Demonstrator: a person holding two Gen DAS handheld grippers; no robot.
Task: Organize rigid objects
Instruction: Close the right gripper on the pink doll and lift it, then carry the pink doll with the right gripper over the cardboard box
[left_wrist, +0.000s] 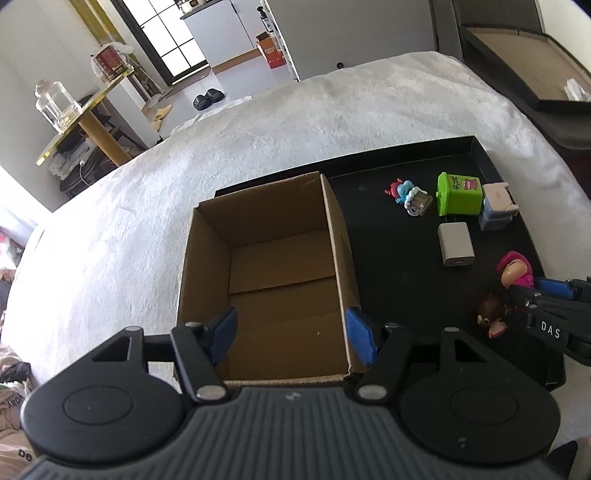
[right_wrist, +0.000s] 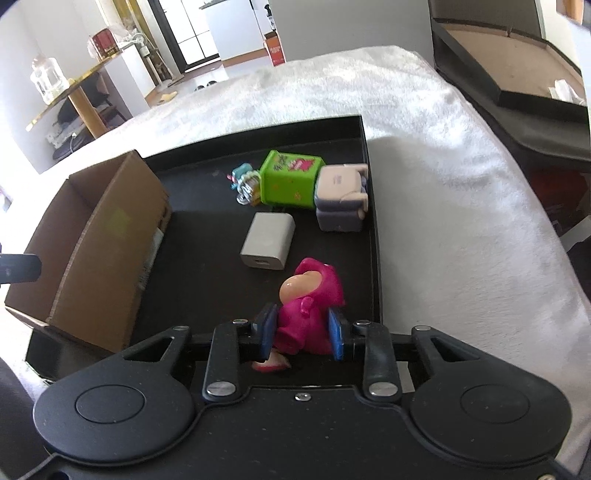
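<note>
An open empty cardboard box (left_wrist: 273, 266) stands at the left of a black tray (left_wrist: 388, 240). My left gripper (left_wrist: 293, 334) is open above the box's near edge, holding nothing. My right gripper (right_wrist: 302, 332) has its blue pads on both sides of a pink doll figure (right_wrist: 308, 302) on the tray; it also shows in the left wrist view (left_wrist: 515, 269). Whether the pads press the doll I cannot tell. On the tray also lie a white charger block (right_wrist: 267, 240), a green toy bin (right_wrist: 290, 179), a lilac case (right_wrist: 341, 199), a small blue charm (right_wrist: 243, 182) and a brown-haired figurine (left_wrist: 491, 314).
The tray (right_wrist: 207, 280) and box (right_wrist: 96, 243) rest on a white fluffy blanket (left_wrist: 258, 140). A gold-edged side table with glass jars (left_wrist: 70, 110) stands at the far left. A dark bench (right_wrist: 517, 74) lies at the far right.
</note>
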